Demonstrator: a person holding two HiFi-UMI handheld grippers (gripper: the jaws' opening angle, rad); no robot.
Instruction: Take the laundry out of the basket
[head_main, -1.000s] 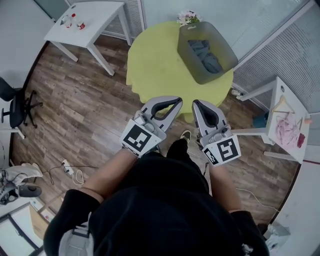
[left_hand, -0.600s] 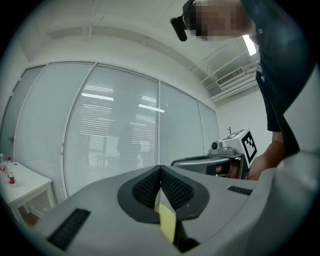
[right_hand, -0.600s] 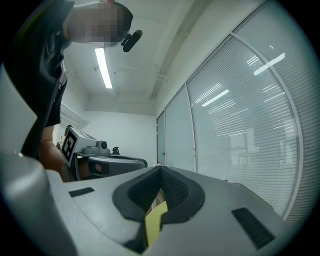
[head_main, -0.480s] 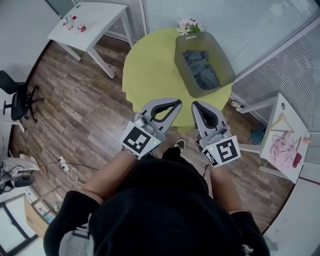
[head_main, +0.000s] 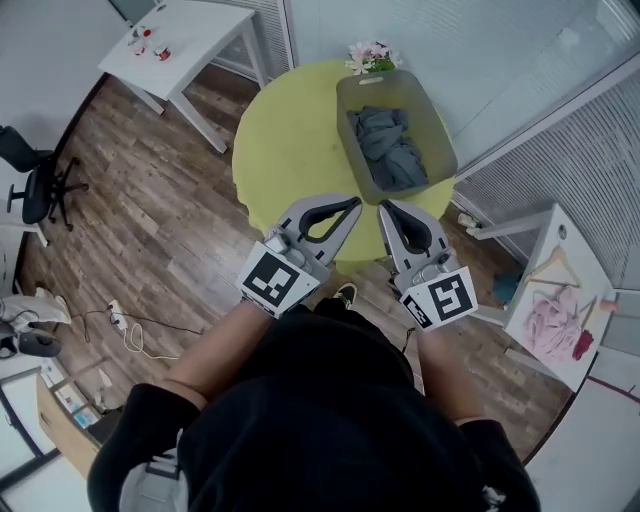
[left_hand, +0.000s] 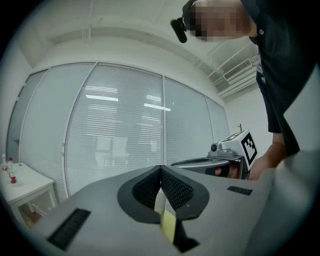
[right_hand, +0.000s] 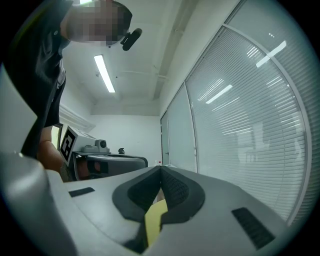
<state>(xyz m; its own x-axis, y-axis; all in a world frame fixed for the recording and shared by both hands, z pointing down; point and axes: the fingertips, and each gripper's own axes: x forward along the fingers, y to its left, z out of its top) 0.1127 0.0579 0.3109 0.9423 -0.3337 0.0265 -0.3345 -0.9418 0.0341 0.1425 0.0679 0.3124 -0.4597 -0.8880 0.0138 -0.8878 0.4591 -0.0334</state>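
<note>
A grey laundry basket (head_main: 430, 120) stands on the far right part of a round yellow-green table (head_main: 290, 150). Crumpled blue-grey laundry (head_main: 385, 150) lies inside it. My left gripper (head_main: 352, 203) is held at the table's near edge, its jaws shut with nothing between them. My right gripper (head_main: 383, 206) is beside it, also shut and empty, short of the basket. In the left gripper view my left gripper (left_hand: 161, 171) points up at the window blinds; in the right gripper view my right gripper (right_hand: 160, 171) does likewise.
A small flower bunch (head_main: 368, 55) sits behind the basket. A white table (head_main: 190, 40) with small bottles stands at far left. At right a white table (head_main: 560, 300) carries pink clothes and a hanger. An office chair (head_main: 35, 180) and cables (head_main: 130, 330) are on the wooden floor.
The view has moved closer to the table; the basket and table have slid left and down in the picture. Both grippers stay shut and keep their place in front of the body.
</note>
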